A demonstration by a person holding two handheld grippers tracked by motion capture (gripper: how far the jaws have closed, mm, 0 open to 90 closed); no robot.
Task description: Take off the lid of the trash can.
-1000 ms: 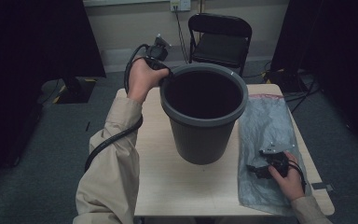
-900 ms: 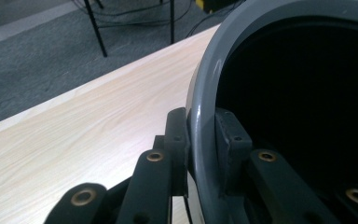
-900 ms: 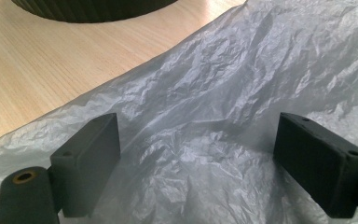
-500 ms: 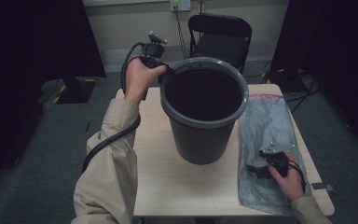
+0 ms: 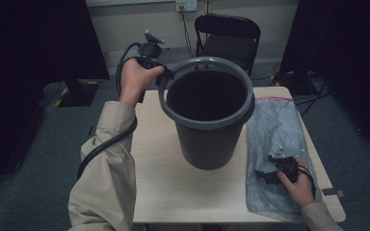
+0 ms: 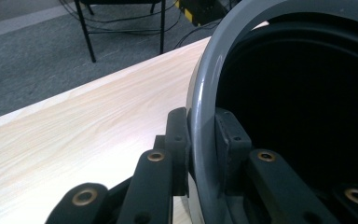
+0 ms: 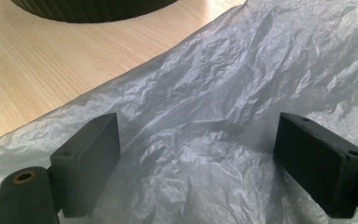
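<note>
Grey round plastic bucket, stiff and light, tips mid-desk, left gripper clamped on its rim; right gripper gapes over limp, slippery clear plastic bag at the right edge.

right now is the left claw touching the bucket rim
Touching. In the left gripper view the left claw has one pad outside and one inside the grey bucket rim, both pressed against it.

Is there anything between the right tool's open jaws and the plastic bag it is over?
Nothing visible. The right tool has its jaws open straight over the crumpled plastic bag, with bare bag between them. The bucket stands apart to the side, clamped at its rim by the left tool.
</note>
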